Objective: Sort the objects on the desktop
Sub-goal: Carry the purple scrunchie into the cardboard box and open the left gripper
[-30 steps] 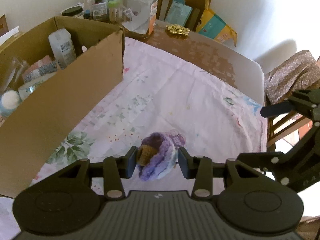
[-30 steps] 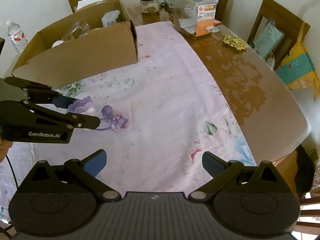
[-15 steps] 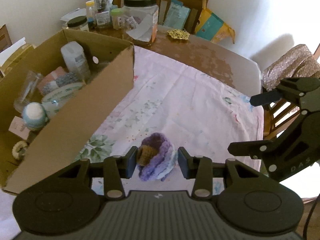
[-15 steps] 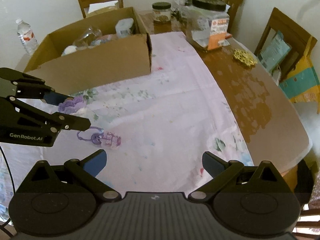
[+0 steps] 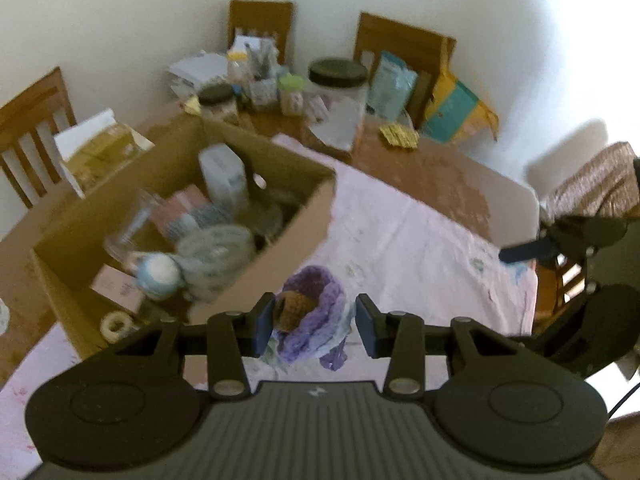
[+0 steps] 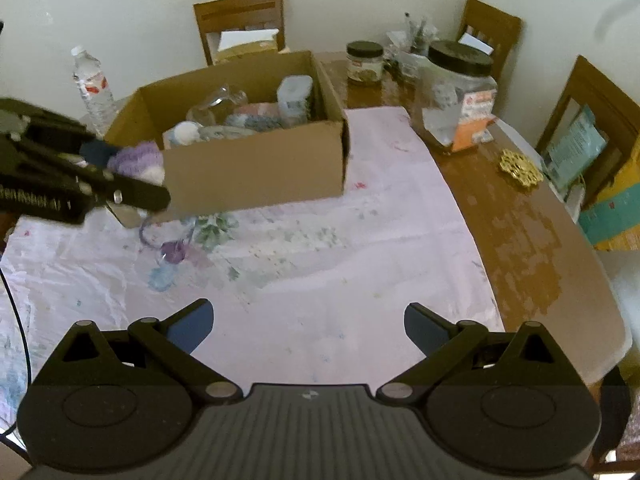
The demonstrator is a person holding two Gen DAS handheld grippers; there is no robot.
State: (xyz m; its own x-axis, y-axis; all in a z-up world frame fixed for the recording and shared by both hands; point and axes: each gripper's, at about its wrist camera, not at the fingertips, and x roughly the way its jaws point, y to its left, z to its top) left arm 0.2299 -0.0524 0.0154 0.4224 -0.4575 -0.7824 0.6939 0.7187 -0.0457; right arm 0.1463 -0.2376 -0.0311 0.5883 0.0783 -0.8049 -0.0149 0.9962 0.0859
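Currently the left gripper point(image 5: 314, 322) holds a purple crocheted toy point(image 5: 316, 316) above the tablecloth point(image 6: 340, 248), beside the cardboard box point(image 6: 256, 176); the right gripper point(image 6: 308, 326) stands wide, empty.

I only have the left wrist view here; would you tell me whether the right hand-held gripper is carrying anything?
Observer: No. The right hand-held gripper is wide open, with only the tablecloth showing between its fingers.
Operator: Thank you. Does anything trail from the purple crochet piece in the left hand-held gripper?
Observer: Yes, a purple cord with a bead charm shows below it. I cannot tell whether it hangs clear of the cloth.
Operator: Is anything standing left of the cardboard box?
Observer: A clear water bottle stands just left of it, near its far corner.
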